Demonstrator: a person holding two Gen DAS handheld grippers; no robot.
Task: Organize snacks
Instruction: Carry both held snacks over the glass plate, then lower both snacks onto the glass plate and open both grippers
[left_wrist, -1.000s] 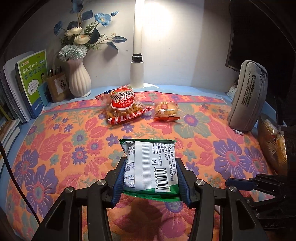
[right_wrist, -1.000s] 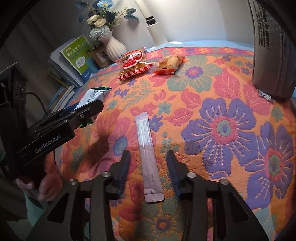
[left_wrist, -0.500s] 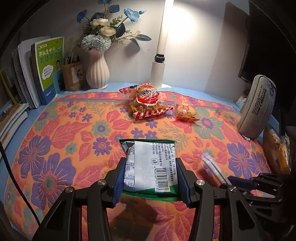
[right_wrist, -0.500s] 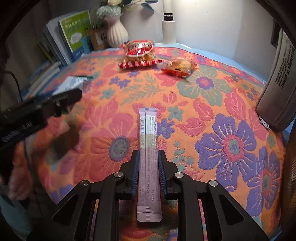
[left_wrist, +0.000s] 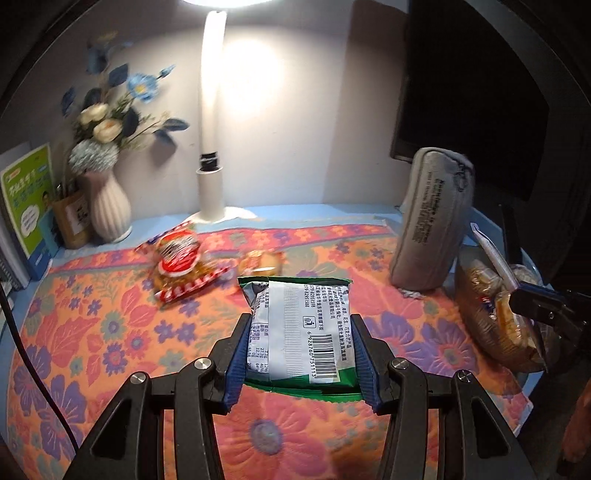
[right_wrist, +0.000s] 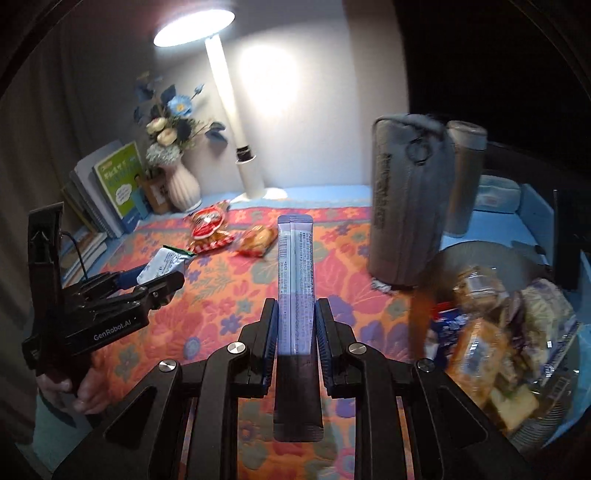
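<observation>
Pointing away lengthwise — stick sachet (right_wrist: 295, 291), claw-clamped

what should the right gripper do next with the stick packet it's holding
Probably carry it right and lower it over the clear bowl of wrapped snacks. The right gripper is shut on the long pale purple stick sachet, lifted off the floral cloth, and other snacks are already gathered there.

Cloth (left_wrist: 110, 325): orange ground, purple, pink and teal flowers.
Held packet (left_wrist: 299, 332): green edges, silver-white back, black barcode.
Stick sachet (right_wrist: 295, 280): pale lilac-white, dark print.
Gripper pads (left_wrist: 238, 360): blue, on black frames.
Snack bag (left_wrist: 181, 262) at 10 o'clock: red and white stripes.
Vase (left_wrist: 109, 206): white, ribbed; blue and cream flowers.
Pouch (left_wrist: 430, 225) at 2 o'clock: grey.
Book (left_wrist: 26, 199): green cover.
</observation>
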